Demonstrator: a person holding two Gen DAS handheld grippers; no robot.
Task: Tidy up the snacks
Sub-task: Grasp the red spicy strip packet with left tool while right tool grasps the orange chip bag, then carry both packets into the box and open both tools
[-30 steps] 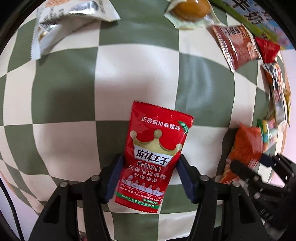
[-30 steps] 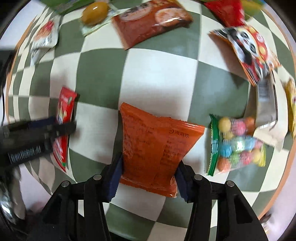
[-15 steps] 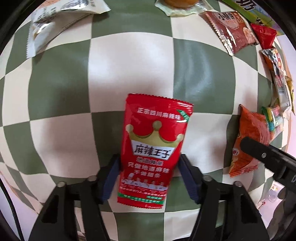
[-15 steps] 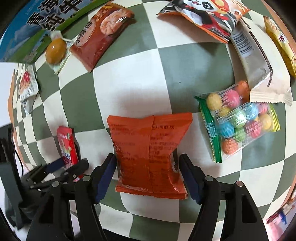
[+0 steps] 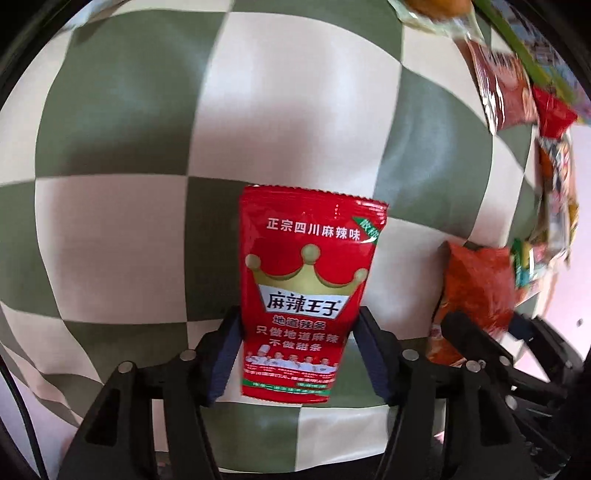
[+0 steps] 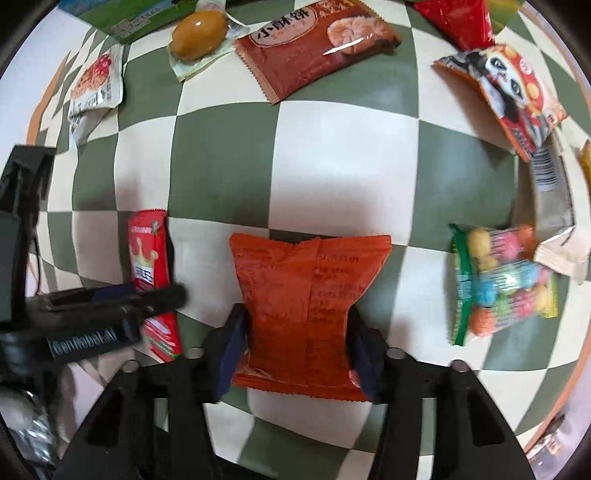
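A red spicy-strip packet (image 5: 306, 280) with a gold crown stands between the pads of my left gripper (image 5: 299, 332). The pads touch its two side edges while the jaws are opening slightly. An orange packet (image 6: 310, 295), back side up, is pinched at its waist by my right gripper (image 6: 297, 325), which is shut on it. Both point steeply down at the green-and-cream checked cloth (image 6: 221, 155). The two grippers are side by side. The right wrist view shows the left gripper (image 6: 159, 295) with the red packet (image 6: 147, 251), and the left wrist view shows the orange packet (image 5: 476, 280).
At the far edge lie a wrapped brown egg (image 6: 199, 33), a brown biscuit packet (image 6: 317, 40), a white packet (image 6: 96, 81) and a green box (image 6: 125, 18). On the right are a panda packet (image 6: 509, 92), a silver-white packet (image 6: 554, 214) and a bag of coloured balls (image 6: 502, 280).
Both grippers shifted across the cloth, and each packet kept its place between the pads. Half a second ago the right pads stood a little off the orange packet; now they pinch it.
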